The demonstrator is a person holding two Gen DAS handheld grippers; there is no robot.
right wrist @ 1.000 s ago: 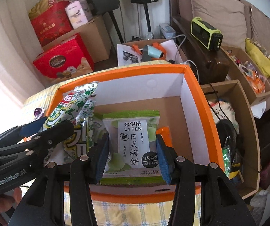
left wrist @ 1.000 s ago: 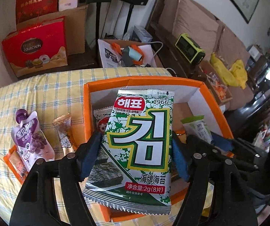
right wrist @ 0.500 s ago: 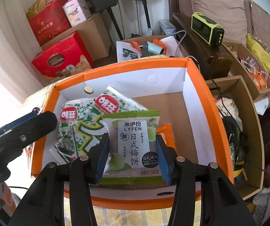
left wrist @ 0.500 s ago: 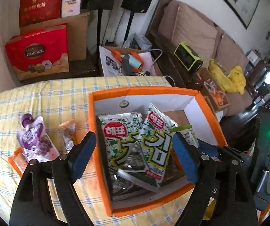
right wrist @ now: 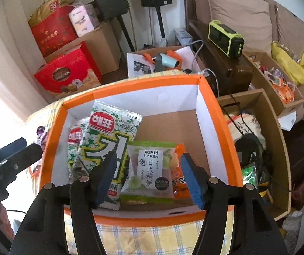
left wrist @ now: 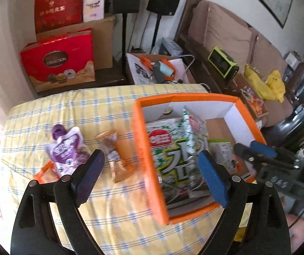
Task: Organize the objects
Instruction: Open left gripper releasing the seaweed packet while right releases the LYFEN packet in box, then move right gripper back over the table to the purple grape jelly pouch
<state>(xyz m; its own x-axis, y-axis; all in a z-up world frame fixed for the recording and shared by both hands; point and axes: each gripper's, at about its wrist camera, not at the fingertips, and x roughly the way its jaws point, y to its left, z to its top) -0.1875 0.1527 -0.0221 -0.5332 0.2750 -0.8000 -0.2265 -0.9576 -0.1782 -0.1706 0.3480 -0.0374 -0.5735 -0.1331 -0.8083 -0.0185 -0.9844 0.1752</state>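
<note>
An orange box (right wrist: 222,131) with white inner walls stands on the yellow checked table. Two green-and-white seaweed packs (right wrist: 107,140) lie in its left half. Beside them are a green LYFEN plum-cake pack (right wrist: 149,170) and an orange packet (right wrist: 178,170). My right gripper (right wrist: 148,178) is opening; the LYFEN pack lies between its blue pads, which stand clear of it. My left gripper (left wrist: 149,176) is also opening, wide and with nothing held, over the box's left wall (left wrist: 147,159). On the cloth to the left lie a purple pouch (left wrist: 67,148), a brown wrapped snack (left wrist: 113,159) and an orange packet (left wrist: 43,174).
The right gripper's fingers (left wrist: 258,150) show over the box's right side in the left wrist view. A cardboard crate (right wrist: 279,148) of clutter stands beyond the table's right edge. Red gift boxes (left wrist: 60,61), cardboard cartons, speaker stands and a sofa lie behind the table.
The left gripper let go of the seaweed pack, which now lies in the box, then opened wider and drew back to the left. The right gripper's pads spread off the LYFEN pack.
</note>
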